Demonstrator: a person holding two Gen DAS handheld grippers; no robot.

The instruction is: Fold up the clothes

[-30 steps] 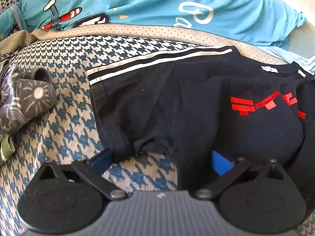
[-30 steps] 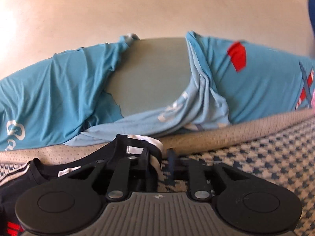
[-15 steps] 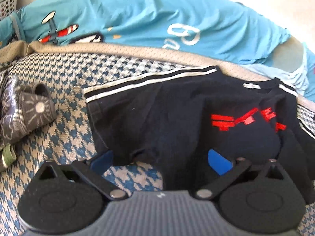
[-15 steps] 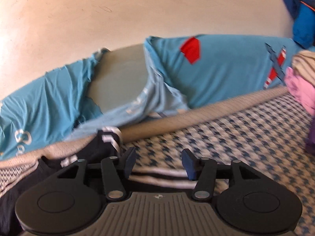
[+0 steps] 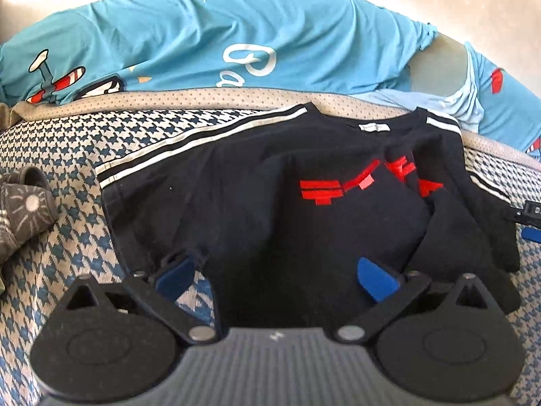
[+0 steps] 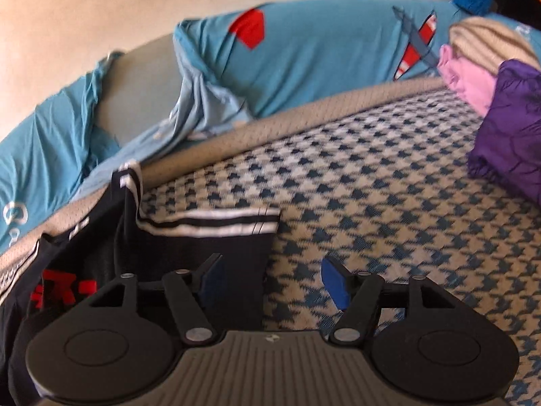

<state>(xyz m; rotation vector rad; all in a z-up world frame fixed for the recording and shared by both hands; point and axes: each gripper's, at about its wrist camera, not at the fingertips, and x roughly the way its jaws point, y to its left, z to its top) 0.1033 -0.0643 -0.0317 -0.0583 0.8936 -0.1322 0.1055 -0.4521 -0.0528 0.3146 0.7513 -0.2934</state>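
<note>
Both tongs stand over a black T-shirt (image 5: 270, 209) that lies on a bed covered in a blue-and-cream houndstooth spread (image 6: 372, 196). Left tongs (image 5: 274, 275) are spread wide, blue pads on either side of the shirt's near hem, with cloth lying between the pads but not pinched. Right tongs (image 6: 270, 280) are opening: their left pad sits over the striped right sleeve (image 6: 216, 223), the right pad over bare spread, and neither presses on the cloth.

The shirt lies chest up, its red print (image 5: 334, 189) showing and the collar at the far side against a mesh-edged border. Its left sleeve runs out flat, while the right side is bunched into folds near the print. A blue cartoon-print sheet (image 5: 203, 44) sits beyond, a grey patterned sock (image 5: 27, 209) lies to the left, and purple and pink garments (image 6: 507, 115) are piled at the far right.

I judge this as the laying-out step: the shirt is spread but no fold is made yet. The next move likely calls for smoothing the bunched right side, then pinching a sleeve or side edge and carrying it across toward the middle, keeping the hem straight.
</note>
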